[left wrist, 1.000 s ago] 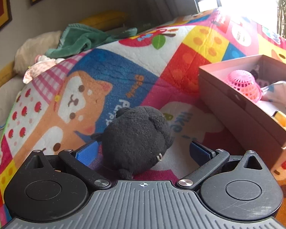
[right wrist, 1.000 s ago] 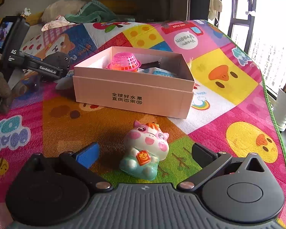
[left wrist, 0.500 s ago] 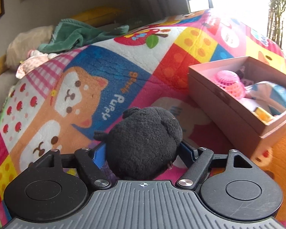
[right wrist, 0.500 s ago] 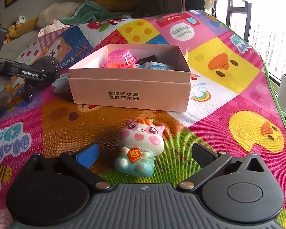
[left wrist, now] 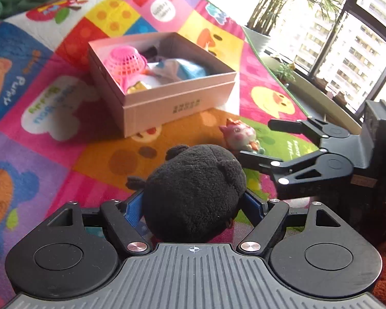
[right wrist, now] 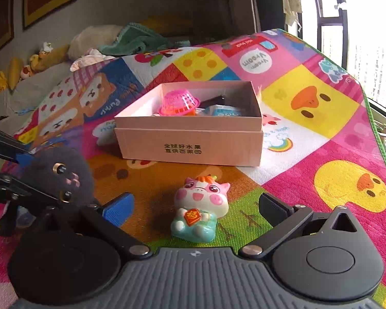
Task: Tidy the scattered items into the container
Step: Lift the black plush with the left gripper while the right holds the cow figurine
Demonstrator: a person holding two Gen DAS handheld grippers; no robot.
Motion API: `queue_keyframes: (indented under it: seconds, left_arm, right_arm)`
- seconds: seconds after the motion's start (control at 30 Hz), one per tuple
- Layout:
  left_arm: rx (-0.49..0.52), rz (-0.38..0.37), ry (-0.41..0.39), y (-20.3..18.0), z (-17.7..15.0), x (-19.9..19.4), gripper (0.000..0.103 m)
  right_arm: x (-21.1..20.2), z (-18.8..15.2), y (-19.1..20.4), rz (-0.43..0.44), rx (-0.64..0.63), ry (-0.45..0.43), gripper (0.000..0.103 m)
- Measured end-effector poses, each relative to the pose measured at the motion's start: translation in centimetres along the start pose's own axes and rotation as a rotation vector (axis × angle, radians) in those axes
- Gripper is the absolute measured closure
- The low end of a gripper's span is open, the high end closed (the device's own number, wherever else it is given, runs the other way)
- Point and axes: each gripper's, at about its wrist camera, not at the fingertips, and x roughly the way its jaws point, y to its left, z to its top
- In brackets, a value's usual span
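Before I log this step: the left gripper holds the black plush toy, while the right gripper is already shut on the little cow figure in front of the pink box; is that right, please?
Not quite. The right gripper is open: its jaws stand apart on either side of the cow figure without touching it, as the right wrist view shows. The rest holds: the left gripper grips the black plush toy, and the figure stands in front of the pink box.

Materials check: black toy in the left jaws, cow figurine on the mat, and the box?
Black plush toy: soft fuzzy fabric, matte, nap visible, probably stuffed.
Cow figurine: hard and glossy with highlights on the glaze; ceramic or vinyl, can't tell which.
Pink box: matte cardboard, printed text on the front, lid-style rim seam.
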Motion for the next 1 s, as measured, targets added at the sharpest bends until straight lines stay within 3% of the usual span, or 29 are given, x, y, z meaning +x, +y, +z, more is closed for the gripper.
queue_keyframes:
  seconds: [0.2, 0.43, 0.5, 0.6, 0.73, 0.87, 1.0]
  left_arm:
    - [-0.094, -0.061, 0.009, 2.2, 0.5, 2.0, 0.01]
    - [-0.219, -0.058, -0.054, 5.6, 2.2, 0.9, 0.006]
    - [-0.237, -0.071, -0.086, 6.1, 2.4, -0.1, 0.003]
    - [-0.241, -0.078, -0.135, 6.8, 2.4, -1.8, 0.001]
    - [-0.236, 0.003, -0.183, 7.5, 1.7, -3.3, 0.0]
    - [-0.275, 0.061, -0.236, 8.8, 0.5, -4.8, 0.0]
    - [-0.29, 0.096, -0.251, 9.7, -0.8, -6.1, 0.0]
  right_arm:
    - [-2.3, 0.2, 3.0, 0.044, -0.2, -0.043, 0.0]
    - [0.3, 0.3, 8.1, -0.006, -0.411, -0.072, 0.0]
    - [1.1, 0.7, 8.8, 0.005, -0.421, -0.075, 0.0]
    - [2.0, 1.6, 8.8, 0.096, -0.356, -0.036, 0.0]
    - [2.5, 2.0, 9.0, 0.188, -0.288, 0.013, 0.0]
    - [2.7, 1.8, 10.4, 0.228, -0.308, 0.026, 0.007]
    - [3.1, 2.0, 12.4, 0.204, -0.384, 0.006, 0.007]
